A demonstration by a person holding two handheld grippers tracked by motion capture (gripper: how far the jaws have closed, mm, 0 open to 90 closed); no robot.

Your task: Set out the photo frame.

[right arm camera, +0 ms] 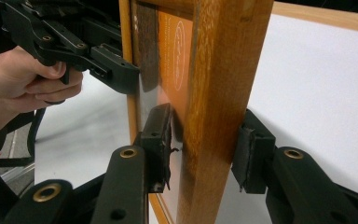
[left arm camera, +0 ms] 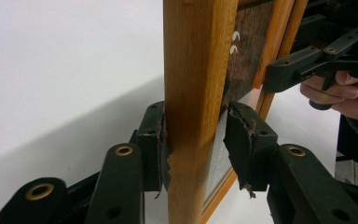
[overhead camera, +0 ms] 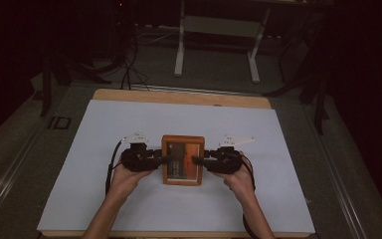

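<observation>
I have the wooden picture frame gripped from both sides, a little nearer the table's near edge than its far one and roughly midway between its left and right edges. My left gripper bites the frame's left rail; in the left gripper view one pad lies against the outer face of the wood and the other pad sits close to the glass side, so I read those jaws as pinching the rail, though a sliver of gap shows at the inner pad. My right gripper mirrors it on the right rail, jaws pressed on the wood from both faces in the right gripper view (the orange print behind the glass sits just beside the inner pad).

Holding opposite rails at about the same height makes sense to me: it balances the frame and keeps it from twisting when lifted or turned. Whether it rests flat on the white sheet or is raised slightly, I cannot tell. My hands come in from the near edge.
</observation>
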